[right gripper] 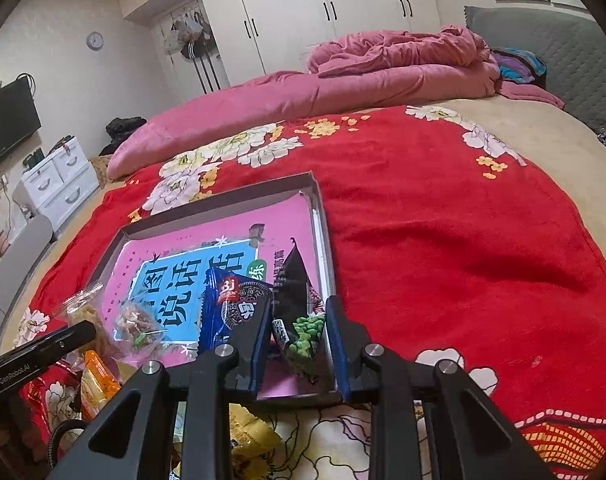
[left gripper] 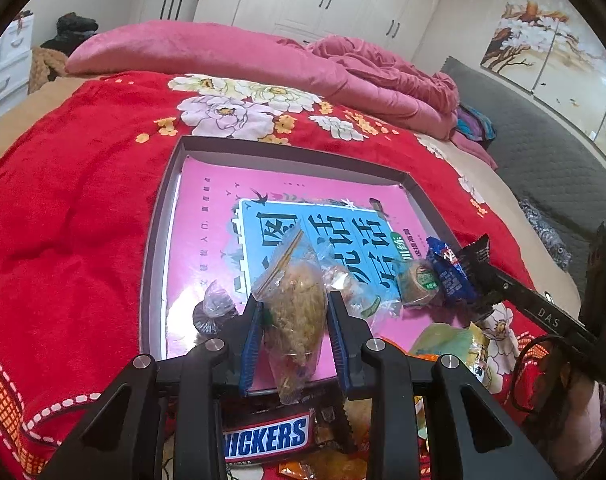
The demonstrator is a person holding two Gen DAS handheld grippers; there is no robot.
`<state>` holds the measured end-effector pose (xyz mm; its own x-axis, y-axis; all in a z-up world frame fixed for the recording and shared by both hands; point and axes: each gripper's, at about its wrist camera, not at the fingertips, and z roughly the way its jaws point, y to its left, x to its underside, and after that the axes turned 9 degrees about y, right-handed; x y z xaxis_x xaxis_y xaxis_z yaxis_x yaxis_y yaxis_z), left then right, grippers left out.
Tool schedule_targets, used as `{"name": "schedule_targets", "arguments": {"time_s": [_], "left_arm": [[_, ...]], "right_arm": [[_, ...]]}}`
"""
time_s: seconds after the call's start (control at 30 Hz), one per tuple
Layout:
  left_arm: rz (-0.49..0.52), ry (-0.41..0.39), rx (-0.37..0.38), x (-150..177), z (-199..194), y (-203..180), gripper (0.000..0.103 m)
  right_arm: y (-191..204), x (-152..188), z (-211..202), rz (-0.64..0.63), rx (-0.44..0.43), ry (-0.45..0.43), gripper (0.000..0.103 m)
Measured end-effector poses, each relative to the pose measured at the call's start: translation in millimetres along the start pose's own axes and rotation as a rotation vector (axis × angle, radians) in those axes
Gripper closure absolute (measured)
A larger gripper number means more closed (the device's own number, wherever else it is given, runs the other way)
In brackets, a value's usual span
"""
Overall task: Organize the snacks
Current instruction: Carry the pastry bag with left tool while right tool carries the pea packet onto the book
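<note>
A shallow grey box (left gripper: 159, 216) with a pink and blue book cover inside lies on the red floral blanket. My left gripper (left gripper: 295, 320) is shut on a clear bag of tan crumbly snack (left gripper: 299, 300), held over the box's near edge. My right gripper (right gripper: 299, 344) is shut on a black packet with green peas printed on it (right gripper: 299, 320), over the box's (right gripper: 327, 240) near right corner. It also shows in the left wrist view (left gripper: 477, 256). A blue packet (right gripper: 227, 304), a clear nut bag (right gripper: 137, 322), a round wrapped snack (left gripper: 417, 284) and a small dark bag (left gripper: 215, 310) lie in the box.
A Snickers bar (left gripper: 267, 438) and orange and yellow snack packets (right gripper: 97, 380) lie on the blanket before the box. A pink quilt (left gripper: 263, 60) is piled at the far side of the bed. White wardrobes stand behind it.
</note>
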<state>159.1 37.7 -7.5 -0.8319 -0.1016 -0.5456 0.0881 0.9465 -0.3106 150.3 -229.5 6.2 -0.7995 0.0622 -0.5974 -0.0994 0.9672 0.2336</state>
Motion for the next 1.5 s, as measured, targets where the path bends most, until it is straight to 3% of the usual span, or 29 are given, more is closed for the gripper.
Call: {"name": "schedule_targets", "arguments": {"time_s": [0.57,0.97,1.5], "left_arm": [[-0.003,0.018,0.007,-3,8,1,0.071],[-0.001,0.01,-0.014,-7,15,3,0.07],[0.024,0.019,-0.044,-8,18,1,0.07]], "right_arm": [[15,2,10,-0.045,-0.062,0.021,0.075],[-2,4,15,0.034,-0.051,0.048,0.075],[3,5,16,0.019,-0.082,0.052,0.074]]}}
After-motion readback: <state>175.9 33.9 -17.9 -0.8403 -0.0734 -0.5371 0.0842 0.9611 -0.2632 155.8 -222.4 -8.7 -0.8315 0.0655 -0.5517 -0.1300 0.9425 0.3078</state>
